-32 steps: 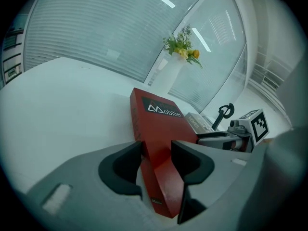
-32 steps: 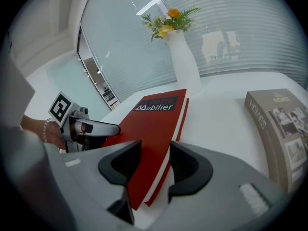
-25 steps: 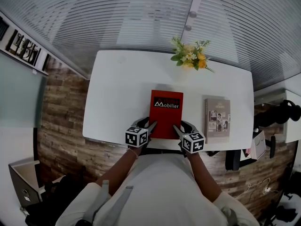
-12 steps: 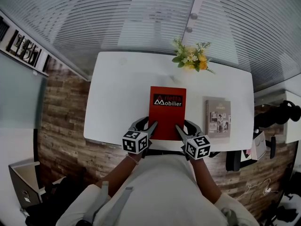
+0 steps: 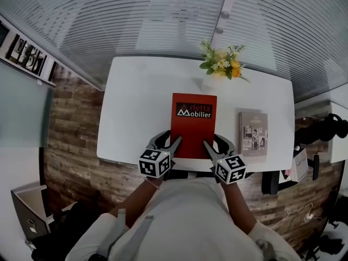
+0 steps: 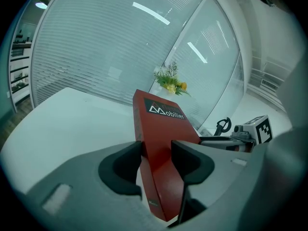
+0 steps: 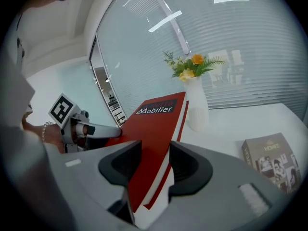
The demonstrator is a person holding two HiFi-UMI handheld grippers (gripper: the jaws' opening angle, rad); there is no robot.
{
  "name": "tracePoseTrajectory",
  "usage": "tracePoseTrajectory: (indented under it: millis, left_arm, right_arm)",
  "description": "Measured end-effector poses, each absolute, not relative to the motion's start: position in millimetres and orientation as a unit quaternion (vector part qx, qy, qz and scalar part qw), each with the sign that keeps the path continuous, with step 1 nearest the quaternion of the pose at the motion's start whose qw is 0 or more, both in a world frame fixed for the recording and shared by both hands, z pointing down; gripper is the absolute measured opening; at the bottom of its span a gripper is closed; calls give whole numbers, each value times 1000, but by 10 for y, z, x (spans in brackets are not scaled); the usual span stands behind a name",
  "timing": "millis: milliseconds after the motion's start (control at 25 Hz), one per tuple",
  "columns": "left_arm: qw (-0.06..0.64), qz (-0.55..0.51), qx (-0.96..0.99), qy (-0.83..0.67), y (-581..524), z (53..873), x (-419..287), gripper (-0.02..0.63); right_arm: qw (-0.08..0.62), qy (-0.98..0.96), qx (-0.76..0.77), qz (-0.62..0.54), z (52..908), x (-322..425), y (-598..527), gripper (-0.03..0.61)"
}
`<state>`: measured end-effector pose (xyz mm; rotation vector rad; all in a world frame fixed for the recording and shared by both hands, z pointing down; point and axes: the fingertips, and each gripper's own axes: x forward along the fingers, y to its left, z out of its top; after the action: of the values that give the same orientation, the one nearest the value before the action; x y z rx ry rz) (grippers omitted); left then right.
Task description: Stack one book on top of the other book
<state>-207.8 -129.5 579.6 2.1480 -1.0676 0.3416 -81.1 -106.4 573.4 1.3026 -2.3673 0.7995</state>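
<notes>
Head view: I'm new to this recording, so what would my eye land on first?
The red book stands out at the centre of the white table, clamped at its near edge by the left gripper and right gripper. To its right a grey book lies flat; a vase of flowers stands at the far edge.

Left claw [image 5: 177, 141] clamped, right claw [image 5: 206, 144] clamped, both angled downward
</notes>
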Motion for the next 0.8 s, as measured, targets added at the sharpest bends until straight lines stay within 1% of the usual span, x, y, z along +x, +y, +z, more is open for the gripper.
tracePoseTrajectory:
  millis: [200,400,600,800]
  left_arm:
    - [350,134,830,-414,-1291,5758,-1976,198]
    - [348,135,831,-412,-1277,5720,-1708,199]
    - [344,139,830,-417,-1223,5695,-1267,199]
    - [343,139,830,-417,-1163,5672,-626,199]
  right_arm:
    - [158,-830,457,279,5702,-709,-1050,178]
    - [151,-832,459,274,5663,-444,-1022,178]
    - [145,-833,457,276,5661,0,-980,178]
    - [146,-833,456,278,5639,641,-917,178]
